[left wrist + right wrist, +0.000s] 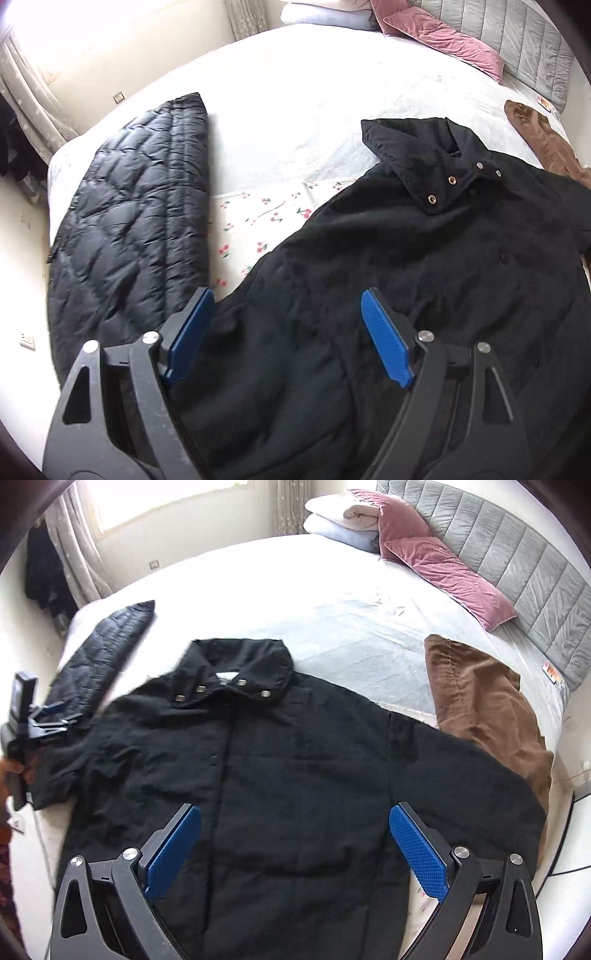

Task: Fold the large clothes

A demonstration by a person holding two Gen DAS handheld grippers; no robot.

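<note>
A large black coat (295,775) lies spread face up on the white bed (295,602), collar with snap buttons (236,679) toward the far side. It also shows in the left wrist view (424,277). My left gripper (288,306) is open above the coat's left sleeve area, holding nothing. It also shows in the right wrist view (44,716) at the coat's left shoulder. My right gripper (295,823) is open above the coat's lower front, empty.
A folded black quilted jacket (133,221) lies at the bed's left edge. A brown garment (480,716) lies right of the coat. Pink pillows (443,572), folded blankets (343,524) and a grey headboard (517,554) are at the far right.
</note>
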